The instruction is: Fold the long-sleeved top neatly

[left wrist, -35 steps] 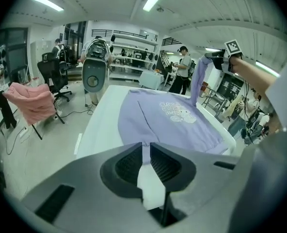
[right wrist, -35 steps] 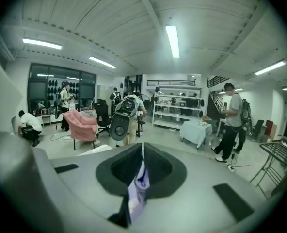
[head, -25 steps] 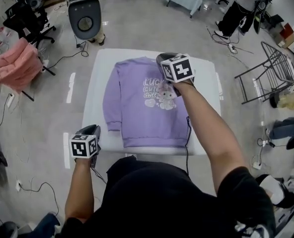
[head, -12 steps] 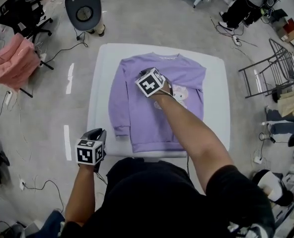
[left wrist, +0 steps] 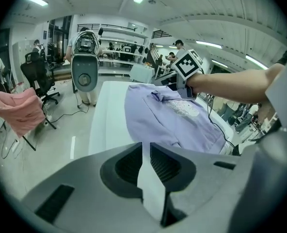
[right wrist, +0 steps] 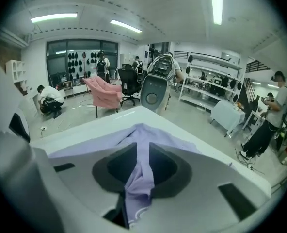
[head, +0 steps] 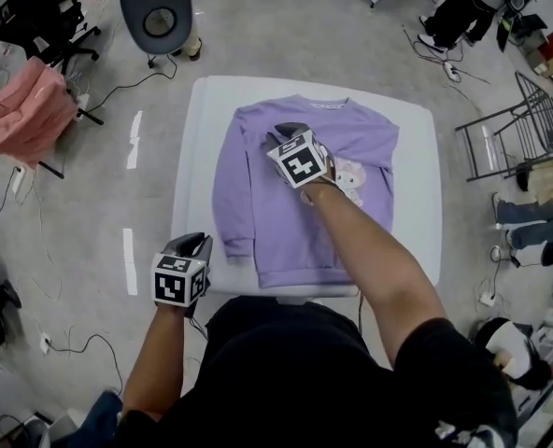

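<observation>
jaws of the right gripper (right wrist: 142,152) have just been opening and stand slightly apart around a raised fold of the purple top (head: 258,203), low on its chest; a second ago this gripper hung higher. left gripper (left wrist: 146,152) narrowly parted, empty. top lies flat on the white table (head: 192,157), collar far, hem near.

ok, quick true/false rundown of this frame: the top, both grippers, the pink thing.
1. The purple top lies on the white table. True.
2. The left gripper grips a sleeve. False: its jaws stand apart with nothing between them, and it is off the top at the table's near edge.
3. The right gripper sits over the top's middle with purple fabric between its jaws. True; those jaws have just been opening.
4. The pink garment lies on the table. False: it is draped over something on the floor, away from the table.
</observation>
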A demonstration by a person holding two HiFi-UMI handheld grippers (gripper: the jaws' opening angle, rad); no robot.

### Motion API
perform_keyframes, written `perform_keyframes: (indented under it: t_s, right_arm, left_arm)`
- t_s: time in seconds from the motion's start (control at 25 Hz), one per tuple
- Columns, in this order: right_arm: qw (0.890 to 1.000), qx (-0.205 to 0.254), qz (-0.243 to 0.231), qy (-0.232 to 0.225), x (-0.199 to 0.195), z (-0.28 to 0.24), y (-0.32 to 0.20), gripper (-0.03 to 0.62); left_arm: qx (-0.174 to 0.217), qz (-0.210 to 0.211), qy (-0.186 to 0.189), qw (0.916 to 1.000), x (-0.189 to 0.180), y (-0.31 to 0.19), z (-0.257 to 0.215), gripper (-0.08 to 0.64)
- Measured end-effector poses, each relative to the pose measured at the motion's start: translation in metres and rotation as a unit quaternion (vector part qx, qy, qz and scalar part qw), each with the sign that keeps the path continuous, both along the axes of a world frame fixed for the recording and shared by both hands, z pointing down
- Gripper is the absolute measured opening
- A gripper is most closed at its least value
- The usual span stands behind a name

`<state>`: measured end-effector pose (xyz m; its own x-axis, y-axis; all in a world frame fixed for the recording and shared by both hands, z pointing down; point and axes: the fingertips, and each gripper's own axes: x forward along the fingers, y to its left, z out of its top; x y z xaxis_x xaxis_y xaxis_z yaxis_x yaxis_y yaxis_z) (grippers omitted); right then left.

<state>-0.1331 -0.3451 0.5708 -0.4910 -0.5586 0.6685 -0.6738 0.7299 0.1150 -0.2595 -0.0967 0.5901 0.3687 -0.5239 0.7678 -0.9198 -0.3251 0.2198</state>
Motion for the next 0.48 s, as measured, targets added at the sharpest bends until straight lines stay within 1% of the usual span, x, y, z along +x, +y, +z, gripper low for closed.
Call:
perform_keyframes:
  t_s: [0.08,0.2,0.28,0.36,0.48]
  right_arm:
    - [1.0,-0.009,0.003,-0.003,0.012,0.002,0.006,0.067]
    - [1.0,-0.017,0.003,-0.009,0.028,-0.002,0.02,0.042]
    - [1.0,-0.022,0.006,-0.019,0.04,-0.008,0.032,0.019]
    - [0.999,-0.026,0.011,-0.036,0.052,-0.016,0.046,0.006]
    - [0.997,-0.035,0.022,-0.065,0.072,-0.033,0.072,0.005]
  left_arm:
    - [0.007,0.015,0.002,0.9999,0.008,-0.002,-0.001,0.051]
    - [0.029,0.062,0.01,0.9976,0.031,-0.004,-0.011,0.052]
    - [0.039,0.086,-0.002,0.9955,0.043,-0.004,-0.014,0.052]
    - [0.042,0.094,-0.017,0.9946,0.051,-0.003,-0.013,0.052]
    - [0.047,0.08,-0.016,0.9955,0.057,-0.001,-0.017,0.052]
